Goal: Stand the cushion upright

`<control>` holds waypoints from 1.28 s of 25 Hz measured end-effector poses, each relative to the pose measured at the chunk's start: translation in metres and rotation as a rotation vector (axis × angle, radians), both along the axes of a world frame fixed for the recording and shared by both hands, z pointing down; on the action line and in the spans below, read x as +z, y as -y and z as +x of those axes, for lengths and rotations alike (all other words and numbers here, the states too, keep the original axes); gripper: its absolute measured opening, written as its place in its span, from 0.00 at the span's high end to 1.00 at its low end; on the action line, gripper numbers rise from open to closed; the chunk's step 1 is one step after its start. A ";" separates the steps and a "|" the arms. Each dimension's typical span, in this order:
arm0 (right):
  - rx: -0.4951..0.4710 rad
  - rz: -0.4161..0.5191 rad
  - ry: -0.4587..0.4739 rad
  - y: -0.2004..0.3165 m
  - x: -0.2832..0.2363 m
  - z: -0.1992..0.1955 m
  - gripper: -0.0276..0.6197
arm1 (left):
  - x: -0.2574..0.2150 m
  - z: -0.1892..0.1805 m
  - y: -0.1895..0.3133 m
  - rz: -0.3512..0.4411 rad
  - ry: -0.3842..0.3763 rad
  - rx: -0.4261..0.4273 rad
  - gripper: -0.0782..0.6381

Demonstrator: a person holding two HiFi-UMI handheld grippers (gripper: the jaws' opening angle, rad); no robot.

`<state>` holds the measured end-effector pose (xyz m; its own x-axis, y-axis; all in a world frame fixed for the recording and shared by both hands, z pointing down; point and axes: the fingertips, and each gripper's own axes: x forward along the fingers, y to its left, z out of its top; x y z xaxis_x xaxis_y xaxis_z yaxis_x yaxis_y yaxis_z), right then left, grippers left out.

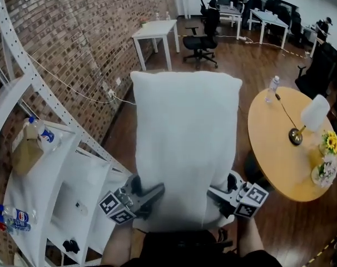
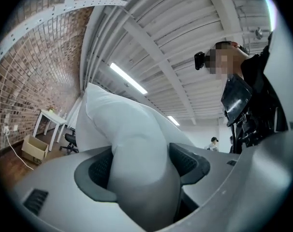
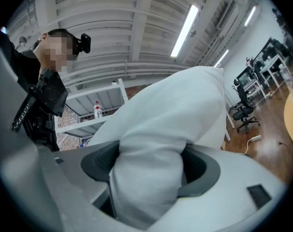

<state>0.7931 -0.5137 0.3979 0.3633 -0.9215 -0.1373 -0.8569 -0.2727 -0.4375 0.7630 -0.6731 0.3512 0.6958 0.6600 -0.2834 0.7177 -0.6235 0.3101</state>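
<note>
The cushion (image 1: pixel 185 143) was plain white. The left gripper (image 1: pixel 150 196) and right gripper (image 1: pixel 217 196) were grey, their cubes patterned with black-and-white squares. The brick wall (image 1: pixel 85 32) was reddish brown, the round table (image 1: pixel 268 149) pale yellow wood, the floor (image 1: pixel 235 65) dark brown, the flowers (image 1: pixel 330 142) yellow, the office chair (image 1: pixel 202 40) black, the shelf rack (image 1: pixel 40 204) white.

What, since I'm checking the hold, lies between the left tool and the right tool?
The cushion: in the head view its near edge fills that stretch, the left tool and right tool each clamped on a corner.
</note>
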 end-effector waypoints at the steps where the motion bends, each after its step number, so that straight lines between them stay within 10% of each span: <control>1: 0.020 -0.005 0.004 -0.001 0.003 0.007 0.39 | 0.001 0.010 0.001 0.003 -0.001 0.018 0.45; 18: 0.284 -0.154 0.166 0.065 0.125 0.120 0.39 | 0.123 0.167 0.072 -0.043 0.227 0.267 0.45; 32: 0.236 -0.371 0.268 0.042 0.264 0.195 0.39 | 0.280 0.247 0.046 0.088 0.417 0.246 0.45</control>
